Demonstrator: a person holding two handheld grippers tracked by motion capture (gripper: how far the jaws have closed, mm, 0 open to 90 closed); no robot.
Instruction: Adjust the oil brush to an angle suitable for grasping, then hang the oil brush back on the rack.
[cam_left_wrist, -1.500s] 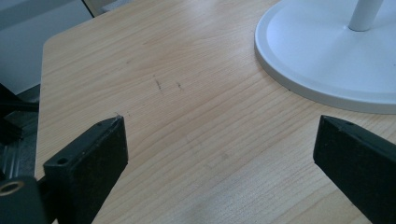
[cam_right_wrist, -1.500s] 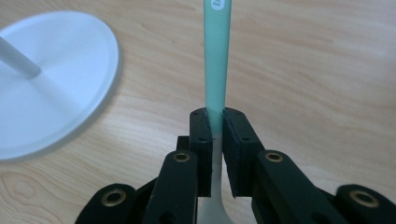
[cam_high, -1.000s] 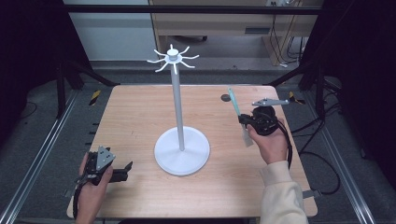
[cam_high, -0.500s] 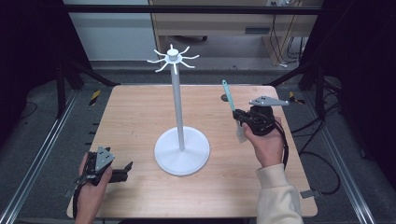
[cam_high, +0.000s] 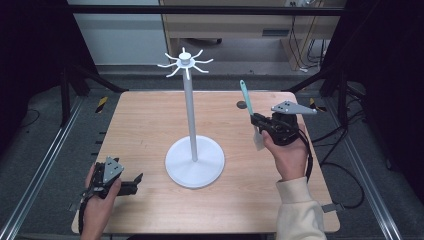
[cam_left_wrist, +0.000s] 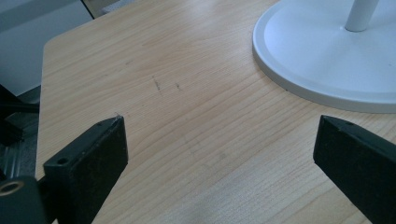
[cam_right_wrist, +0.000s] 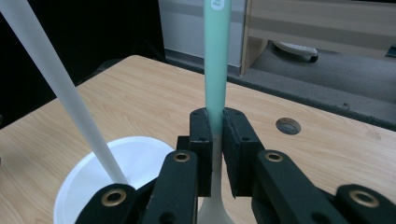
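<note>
A pale wooden table (cam_high: 150, 130) stands before dark surroundings. From the high view, a white hook stand (cam_high: 194, 157) rises at its middle; the right gripper (cam_high: 259, 122) on the right holds a teal-handled utensil (cam_high: 245, 97) upright, and the left gripper (cam_high: 131, 184) rests near the left corner. The left gripper view shows jaws spread apart over bare wood beside the stand's base (cam_left_wrist: 322, 56). The right gripper view shows jaws clamped on the utensil's handle (cam_right_wrist: 216, 60).
</note>
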